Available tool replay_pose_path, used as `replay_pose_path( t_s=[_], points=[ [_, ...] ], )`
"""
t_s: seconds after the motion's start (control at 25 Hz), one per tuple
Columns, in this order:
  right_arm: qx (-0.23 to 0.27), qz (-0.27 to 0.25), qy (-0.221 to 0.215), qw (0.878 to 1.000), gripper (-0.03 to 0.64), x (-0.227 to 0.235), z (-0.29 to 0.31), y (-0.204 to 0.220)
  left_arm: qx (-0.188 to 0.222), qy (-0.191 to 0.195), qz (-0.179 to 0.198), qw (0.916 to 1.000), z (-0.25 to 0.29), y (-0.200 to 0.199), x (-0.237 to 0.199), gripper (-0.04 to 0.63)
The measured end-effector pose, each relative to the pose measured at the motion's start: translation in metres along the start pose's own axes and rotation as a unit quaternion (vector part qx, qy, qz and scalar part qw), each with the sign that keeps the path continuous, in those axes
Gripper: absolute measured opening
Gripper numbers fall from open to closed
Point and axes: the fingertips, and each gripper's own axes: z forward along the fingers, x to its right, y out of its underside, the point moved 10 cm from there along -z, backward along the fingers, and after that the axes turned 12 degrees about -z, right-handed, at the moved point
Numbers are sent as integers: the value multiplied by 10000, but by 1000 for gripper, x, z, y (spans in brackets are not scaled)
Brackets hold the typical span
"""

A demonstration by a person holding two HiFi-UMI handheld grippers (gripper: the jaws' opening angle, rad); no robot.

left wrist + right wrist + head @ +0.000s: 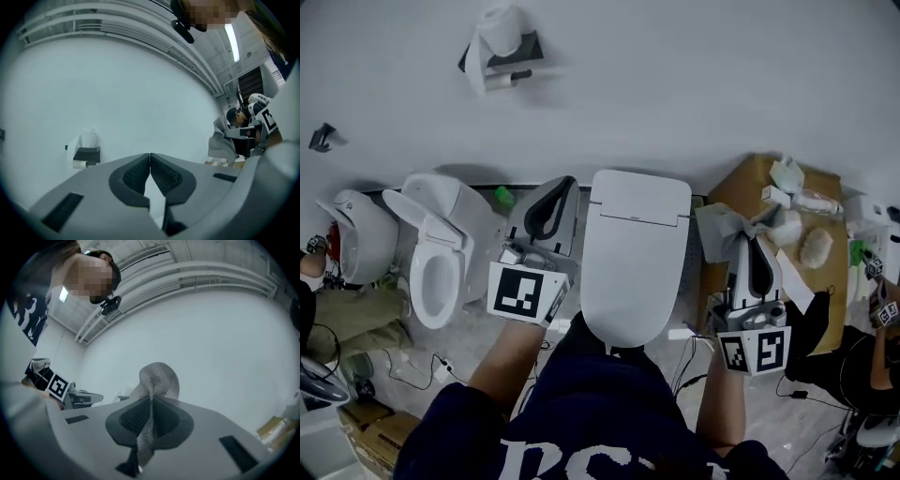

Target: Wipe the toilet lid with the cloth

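Left gripper (150,161): fingers (131,176) clenched, ribbed pads meeting at the tips, nothing between them; a small gap shows only lower down behind the tips. It sits just left of the white oval toilet lid (636,253), apart from it, pointing towards the pale wall (694,84). Right gripper (150,406): fingers (130,420) clamped on a grey mesh cloth (159,378). The cloth is pinched in a narrow vertical strip between the pads; a bunched loop stands up past the fingertips, and a tail runs down between the fingers towards the camera. In the head view the right gripper (757,242) is off the lid's right side, and the cloth (722,232) hangs crumpled at its tip, close beside the lid's right edge near the hinge end; contact with the lid cannot be told. Lid is shut and lies flat. Its long axis runs from the person to the wall, rounded front end nearest the person, squared hinge end at the wall. Left gripper (553,202) in that view lies roughly parallel to the lid. A black toilet-paper holder with a white roll (502,42) is mounted on the wall above. A second white toilet with its seat raised (441,258) stands well to the left.
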Motion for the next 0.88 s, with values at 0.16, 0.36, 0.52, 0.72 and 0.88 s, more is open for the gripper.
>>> replay_pose_path(
  t_s=[0.16,0.36,0.52,0.72,0.88],
  points=[
    [372,-340,136,9986,34,3,7,-35,7,-42,59,10000,-11,-25,4,20],
    [481,-622,197,9967,32,1,10,-58,130,27,-52,9999,-16,-44,9,21],
    [450,-642,250,9966,32,6,12,-68,172,87,-34,9998,-15,-51,16,21],
    [454,-675,300,9962,32,12,11,-74,212,90,19,9997,-14,-51,23,21],
    [438,-688,333,9961,32,15,14,-75,209,86,-40,9997,-11,-49,23,21]
  ],
)
